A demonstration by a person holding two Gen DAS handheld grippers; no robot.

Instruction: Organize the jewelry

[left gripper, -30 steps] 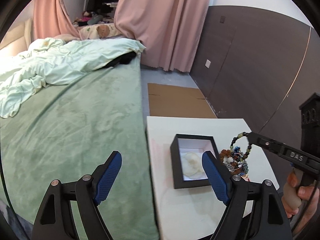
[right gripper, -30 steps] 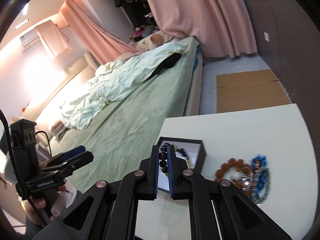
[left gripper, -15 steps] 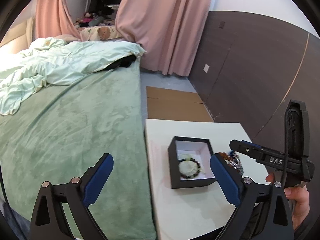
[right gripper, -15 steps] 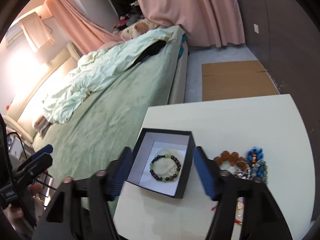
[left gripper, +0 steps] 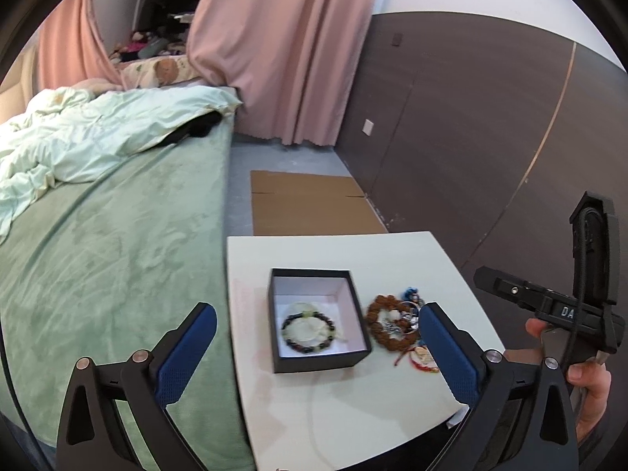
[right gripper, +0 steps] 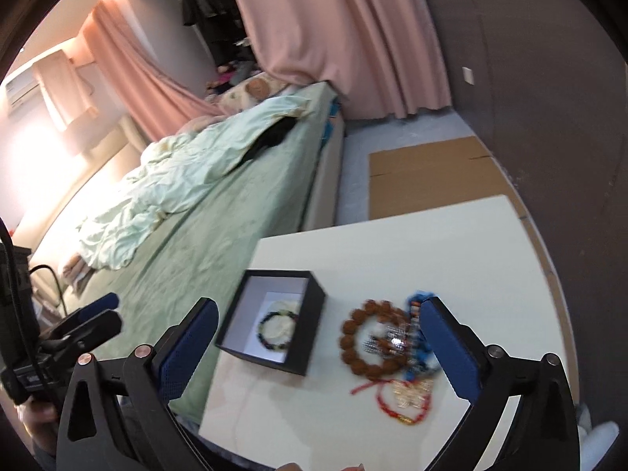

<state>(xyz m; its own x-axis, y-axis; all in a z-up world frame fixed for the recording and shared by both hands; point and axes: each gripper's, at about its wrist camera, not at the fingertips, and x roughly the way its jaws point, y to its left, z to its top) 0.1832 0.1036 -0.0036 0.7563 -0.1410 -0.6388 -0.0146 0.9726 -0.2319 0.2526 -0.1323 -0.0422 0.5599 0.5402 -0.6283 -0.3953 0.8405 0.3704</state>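
A black box (left gripper: 320, 361) with a white lining stands on the white table (left gripper: 353, 255). A dark bead bracelet (left gripper: 285, 325) lies inside it on a pale disc. To the right of the box lies a pile with a brown bead bracelet (left gripper: 386, 343) and blue beads (left gripper: 410, 294). My left gripper (left gripper: 314, 325) hangs back above the box, jaws opening, nothing between them. My right gripper (right gripper: 318, 314) is also opening and holds nothing. In its view the box (right gripper: 310, 337) is at the left and the brown bracelet (right gripper: 349, 337) and red cord (right gripper: 392, 412) lie below it.
A green bed (left gripper: 117, 255) with a rumpled pale quilt runs along the table's left edge. Flat cardboard (left gripper: 306, 204) lies on the floor beyond the table. A dark panelled wall (left gripper: 451, 137) stands to the right. A hand (left gripper: 588, 384) holds the right gripper's handle.
The right gripper let go of the dark bead bracelet, which now lies in the box, and its jaws opened wide. Both grippers drew back from the box; the left jaws widened.
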